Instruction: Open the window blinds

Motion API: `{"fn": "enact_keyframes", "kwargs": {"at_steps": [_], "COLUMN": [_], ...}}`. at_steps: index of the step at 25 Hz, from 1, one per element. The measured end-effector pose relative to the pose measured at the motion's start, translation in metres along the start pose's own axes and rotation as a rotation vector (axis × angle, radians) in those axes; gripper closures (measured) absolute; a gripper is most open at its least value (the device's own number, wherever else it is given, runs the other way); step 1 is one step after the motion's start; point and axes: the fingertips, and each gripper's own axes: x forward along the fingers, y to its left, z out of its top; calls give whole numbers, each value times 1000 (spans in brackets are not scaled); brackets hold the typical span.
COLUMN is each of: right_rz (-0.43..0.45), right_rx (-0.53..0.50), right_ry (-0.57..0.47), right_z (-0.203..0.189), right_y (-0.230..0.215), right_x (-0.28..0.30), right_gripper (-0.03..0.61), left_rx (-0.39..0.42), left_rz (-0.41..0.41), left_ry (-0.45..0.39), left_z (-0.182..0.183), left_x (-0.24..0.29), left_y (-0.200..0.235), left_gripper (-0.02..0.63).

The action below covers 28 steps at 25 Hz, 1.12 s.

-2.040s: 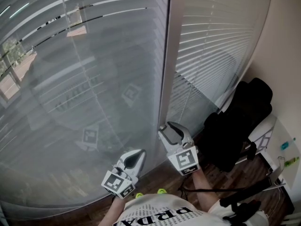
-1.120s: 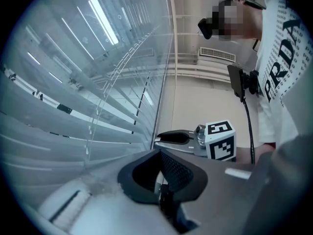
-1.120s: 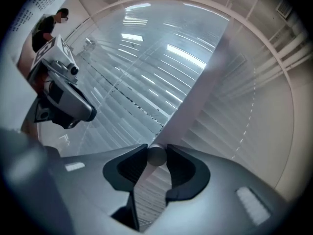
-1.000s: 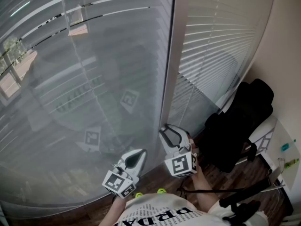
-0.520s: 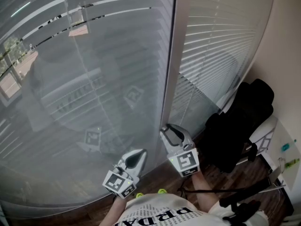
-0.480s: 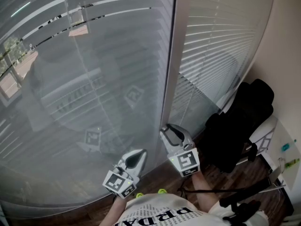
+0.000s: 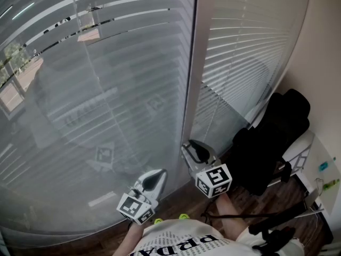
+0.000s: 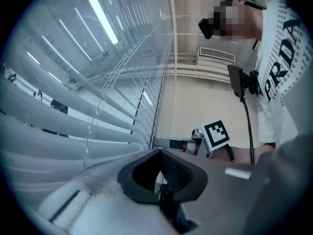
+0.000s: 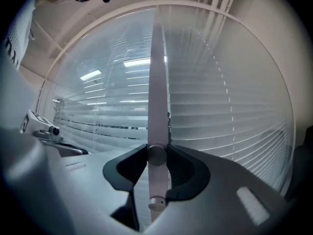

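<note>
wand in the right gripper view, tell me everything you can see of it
The wand is a slim, pale, smooth rod, plastic by its look, running upright before the blinds. One round knob sits level with the tongs, another just below. The right gripper has its tongs closed on it from both sides.

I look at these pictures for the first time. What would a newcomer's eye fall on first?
The wide grey horizontal window blinds fill most of the head view, with daylight showing between slats at the far left. At the bottom centre, the right gripper is closed on a pale vertical tilt wand beside the white window post. A black bag-like heap sits in the right corner.
</note>
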Motion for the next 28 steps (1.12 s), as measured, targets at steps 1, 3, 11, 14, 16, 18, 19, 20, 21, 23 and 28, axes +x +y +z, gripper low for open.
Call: {"fn": "enact_keyframes", "kwargs": {"at_steps": [1,3,11,14,16,18,19,20,21,23,28], "right_rz": [0,3,26,38,46,47,41,31,20,3,-7], "right_rx": [15,69,270,324,362,353,315,255,175,-4,-356], "right_ry": [-2,-11,-50,-57,-65,-69,-66,-58,-43,-1,76], "right_z": [0,0,-1,-1,-1,-1,-1,0,0,-1,1], "right_y": [0,-1,-5,-5,-6,-5,-4,-4,-3,0,8], "right_x": [0,0,0,0,1,1,0,0,-1,-3,-6], "right_gripper": [445,445,445,445,443,443,443,443,442,442,433], "left_rx": [0,0,1,1,3,4,5,5,6,7,8], "left_rz": [0,0,-1,-3,-4,-7,-8,-10,-10,-8,1], "left_ry": [1,3,1,-2,-1,2,2,3,3,5,12], "left_z": [0,0,0,1,1,0,0,0,0,1,1], "left_x": [0,0,-1,-1,0,0,0,0,0,-1,-4], "left_y": [0,-1,-2,-3,-4,-5,-6,-7,-7,-7,-5], "left_gripper": [621,621,621,621,621,621,621,621,621,621,621]}}
